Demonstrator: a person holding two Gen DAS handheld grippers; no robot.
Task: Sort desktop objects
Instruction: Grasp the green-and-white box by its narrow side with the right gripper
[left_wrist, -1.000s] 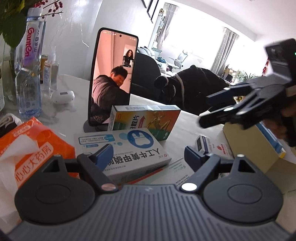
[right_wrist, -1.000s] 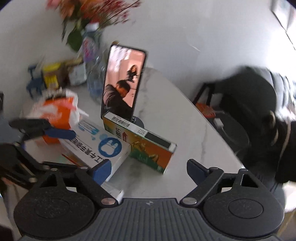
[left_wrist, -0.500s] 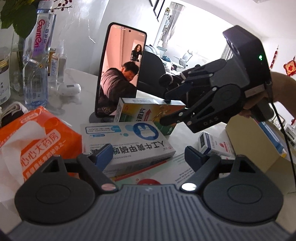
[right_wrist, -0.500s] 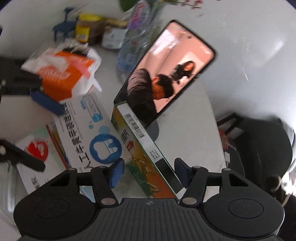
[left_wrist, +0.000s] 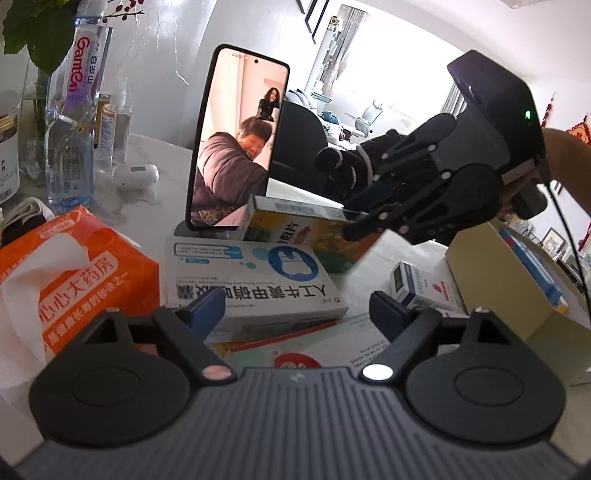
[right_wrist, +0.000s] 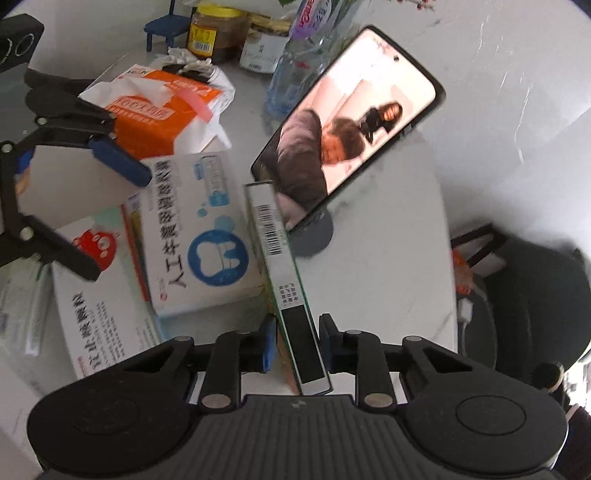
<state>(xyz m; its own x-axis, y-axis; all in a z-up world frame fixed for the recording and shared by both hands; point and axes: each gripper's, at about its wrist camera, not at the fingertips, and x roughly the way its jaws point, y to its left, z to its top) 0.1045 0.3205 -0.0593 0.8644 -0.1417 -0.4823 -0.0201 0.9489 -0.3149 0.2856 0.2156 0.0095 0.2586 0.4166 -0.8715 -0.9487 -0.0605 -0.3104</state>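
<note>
My right gripper (right_wrist: 297, 341) is shut on the near end of a green and orange medicine box (right_wrist: 284, 288) that stands on edge; the box also shows in the left wrist view (left_wrist: 295, 230) with the right gripper (left_wrist: 354, 218) clamped on it. Beside it lies a white and blue medicine box (left_wrist: 255, 280), also in the right wrist view (right_wrist: 195, 232). My left gripper (left_wrist: 297, 306) is open and empty, hovering over that white box's near edge; it also shows in the right wrist view (right_wrist: 107, 206).
A phone (left_wrist: 236, 136) stands on a stand behind the boxes. An orange tissue pack (left_wrist: 62, 273) lies left, a water bottle (left_wrist: 74, 110) and jars behind. A cardboard box (left_wrist: 517, 284) with a small white box (left_wrist: 424, 288) sits right. Leaflets (right_wrist: 99, 295) lie under the white box.
My right gripper came down from the right onto the green and orange box and closed on its end. My left gripper stayed open and nearly still.
</note>
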